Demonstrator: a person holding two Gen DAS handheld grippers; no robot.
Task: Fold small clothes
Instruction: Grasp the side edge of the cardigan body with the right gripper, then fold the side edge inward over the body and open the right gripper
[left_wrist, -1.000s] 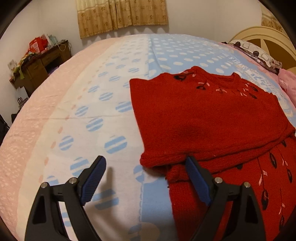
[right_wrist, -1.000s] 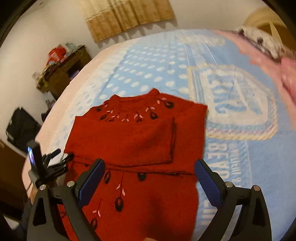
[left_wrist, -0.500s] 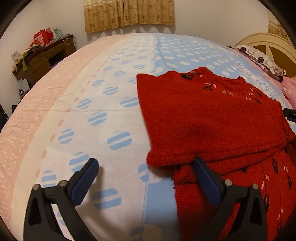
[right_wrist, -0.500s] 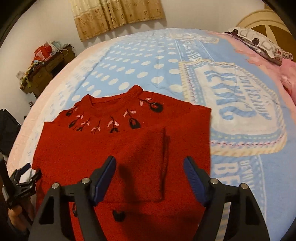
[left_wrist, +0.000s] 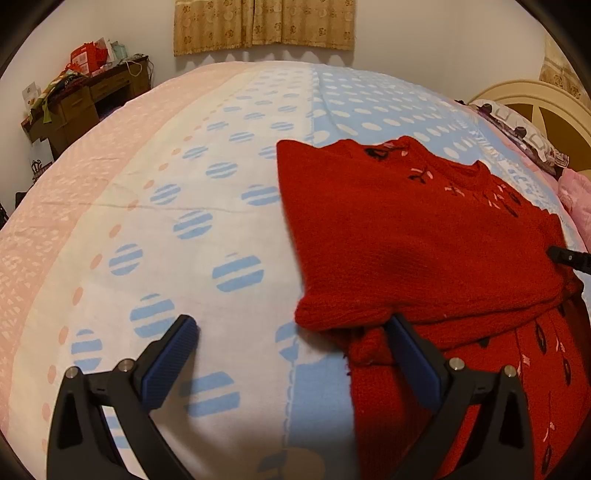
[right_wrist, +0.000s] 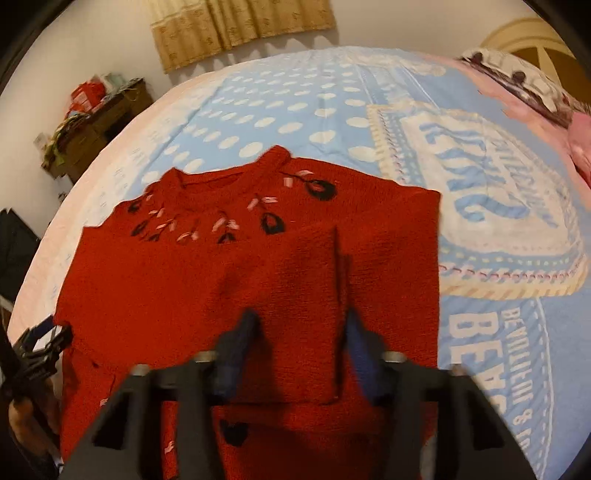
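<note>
The red sweater (left_wrist: 424, 251) under my left tool (left_wrist: 291, 365) is fuzzy, matt knit wool (embroidered near the collar). My tool's frame is matt black plastic with ribbed blue pads (left_wrist: 168, 365) and shiny metal bolts. The bedspread (left_wrist: 192, 258) is soft, smooth printed cloth.

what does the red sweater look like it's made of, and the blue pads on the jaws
Red sweater: looks like knitted wool or acrylic, matte and fuzzy, with a thick rolled edge. Blue pads: probably rubber or soft plastic, matte, with a fine ribbed grip texture.
</note>
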